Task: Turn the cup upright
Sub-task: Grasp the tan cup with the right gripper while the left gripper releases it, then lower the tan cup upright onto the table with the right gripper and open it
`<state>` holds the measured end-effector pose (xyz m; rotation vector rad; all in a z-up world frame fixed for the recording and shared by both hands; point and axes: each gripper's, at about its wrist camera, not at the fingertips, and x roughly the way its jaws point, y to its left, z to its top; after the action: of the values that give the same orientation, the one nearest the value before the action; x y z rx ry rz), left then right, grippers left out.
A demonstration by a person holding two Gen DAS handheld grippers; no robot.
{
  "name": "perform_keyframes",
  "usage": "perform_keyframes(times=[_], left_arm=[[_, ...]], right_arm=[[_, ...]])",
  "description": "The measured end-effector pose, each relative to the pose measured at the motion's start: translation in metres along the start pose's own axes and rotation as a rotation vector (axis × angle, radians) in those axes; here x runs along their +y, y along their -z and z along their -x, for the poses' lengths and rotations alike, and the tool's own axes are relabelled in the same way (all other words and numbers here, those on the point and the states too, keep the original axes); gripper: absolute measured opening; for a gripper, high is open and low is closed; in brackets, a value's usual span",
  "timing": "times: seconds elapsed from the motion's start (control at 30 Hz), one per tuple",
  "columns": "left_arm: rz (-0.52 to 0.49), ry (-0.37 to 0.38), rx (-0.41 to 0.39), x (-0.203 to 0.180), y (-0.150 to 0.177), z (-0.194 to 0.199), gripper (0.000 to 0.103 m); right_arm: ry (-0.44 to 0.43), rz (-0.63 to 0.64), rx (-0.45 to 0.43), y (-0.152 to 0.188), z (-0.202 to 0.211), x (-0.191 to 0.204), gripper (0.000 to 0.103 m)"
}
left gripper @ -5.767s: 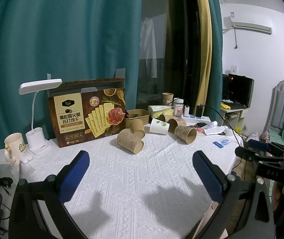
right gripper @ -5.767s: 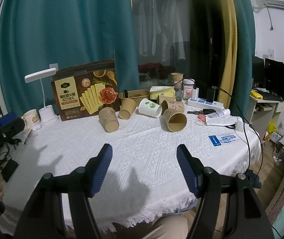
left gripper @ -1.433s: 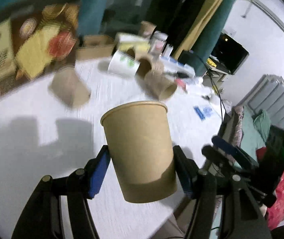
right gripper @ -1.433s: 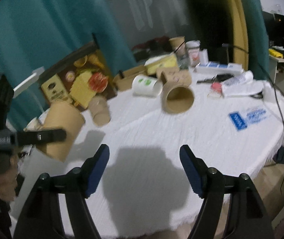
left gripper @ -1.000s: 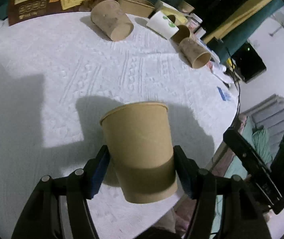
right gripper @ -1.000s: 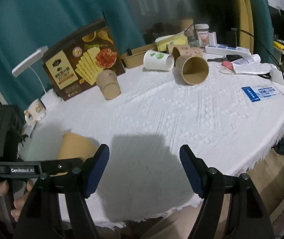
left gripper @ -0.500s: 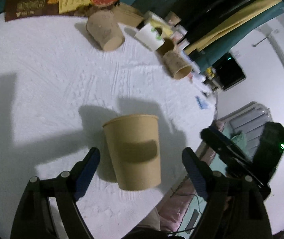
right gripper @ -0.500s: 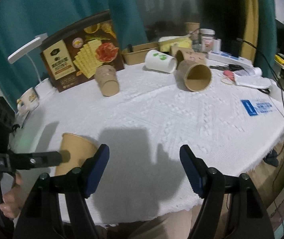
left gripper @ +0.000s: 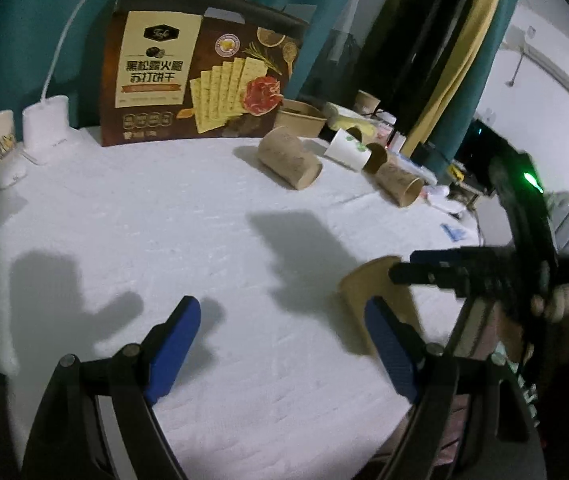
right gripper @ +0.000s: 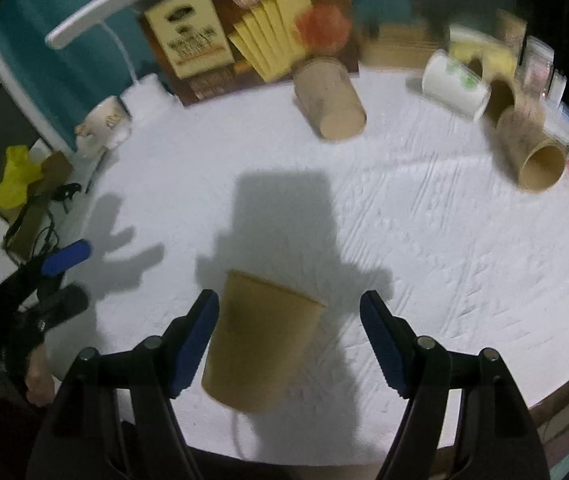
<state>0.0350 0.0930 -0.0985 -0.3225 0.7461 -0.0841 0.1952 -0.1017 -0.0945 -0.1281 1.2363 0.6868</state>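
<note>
Plain brown paper cup (right gripper: pixel 262 336) stands upright, mouth up, on white-clothed bench (right gripper: pixel 424 240) near its front edge, just set down, judged flipped. Right gripper (right gripper: pixel 289 340) straddles cup: jaws open, near pad just beside wall, no squeeze seen. Left gripper (left gripper: pixel 284 350) beside cup, jaws open, empty. Beyond cup: broad bare cloth; tipped brown paper cups (right gripper: pixel 330 100) far off; fringe edge close behind cup.

Cracker box (left gripper: pixel 200 80) front printed "黑松露火腿 苏打饼干", small logo above unreadable
</note>
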Motion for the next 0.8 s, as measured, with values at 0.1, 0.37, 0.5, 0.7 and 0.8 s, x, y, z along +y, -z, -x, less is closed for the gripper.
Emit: perform_keyframes(times=[0.1, 0.37, 0.5, 0.7, 0.8], left_arm=[[-0.017, 0.011, 0.005, 0.007, 0.004, 0.002, 0.084], [-0.004, 0.079, -0.018, 0.017, 0.005, -0.002, 0.084], [-0.015, 0.097, -0.027, 0.017, 0.003, -0.001, 0.084], [0.007, 0.077, -0.021, 0.024, 0.007, 0.002, 0.084], [0.014, 0.061, -0.033, 0.024, 0.007, 0.007, 0.084]], right_arm=[[-0.072, -0.077, 0.048, -0.007, -0.013, -0.009, 0.075], [-0.213, -0.144, 0.17, -0.011, -0.038, -0.019, 0.075], [-0.238, -0.144, 0.176, -0.015, -0.043, -0.022, 0.068], [-0.206, -0.098, 0.007, -0.024, -0.017, -0.016, 0.068], [-0.049, -0.015, -0.167, -0.024, -0.001, -0.009, 0.068]])
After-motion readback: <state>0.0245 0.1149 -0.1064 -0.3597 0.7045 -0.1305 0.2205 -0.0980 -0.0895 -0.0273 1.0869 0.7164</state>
